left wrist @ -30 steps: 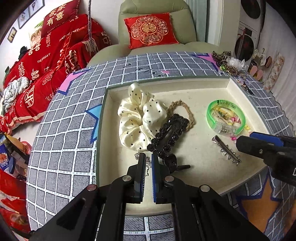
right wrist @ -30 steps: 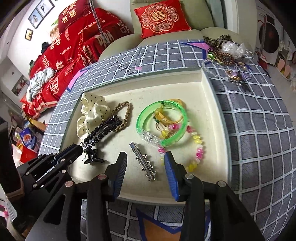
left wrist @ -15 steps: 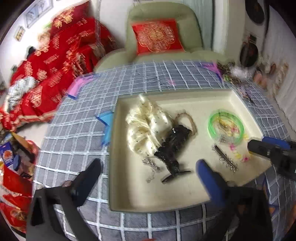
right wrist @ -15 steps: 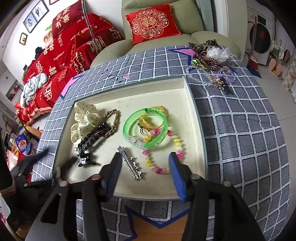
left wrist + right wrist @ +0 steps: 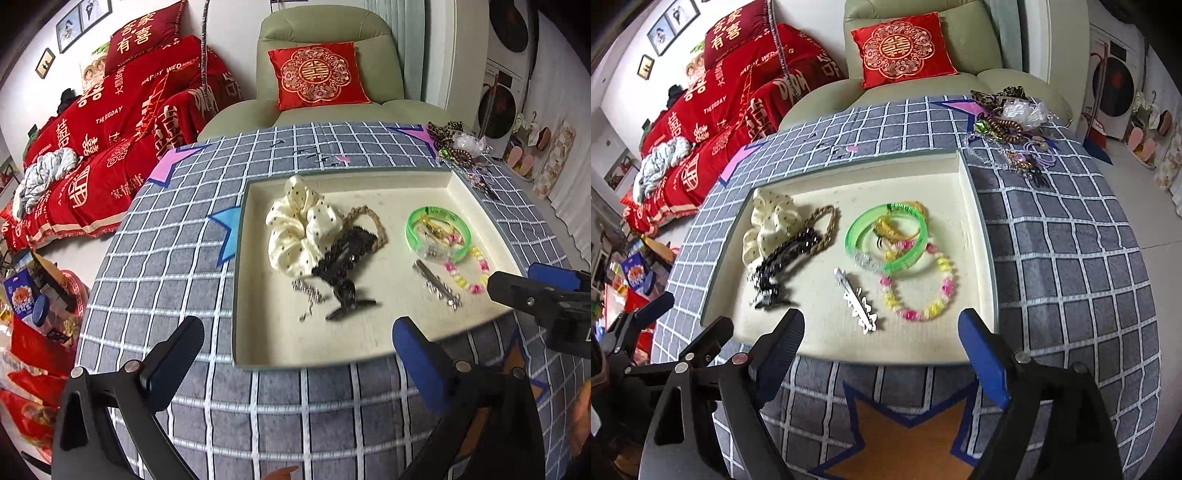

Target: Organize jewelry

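Lying flat in the tray (image 5: 975, 229) just ahead of the right gripper (image 5: 882, 352), silver clip (image 5: 855, 301) looks light, stiff, slippery — probably best pinched across its narrow width. Right jaws have just been opening, nothing between them. Beaded bracelet (image 5: 919, 284) beside it, limp. Left gripper (image 5: 295, 354) spread wide, empty; thin chain (image 5: 308, 291) ahead — floppy.

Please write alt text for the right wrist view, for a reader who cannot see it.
Open, empty right tongs hover before a cream tray holding a green bangle, beaded bracelet, silver hair clip, black claw clip and polka-dot scrunchie.
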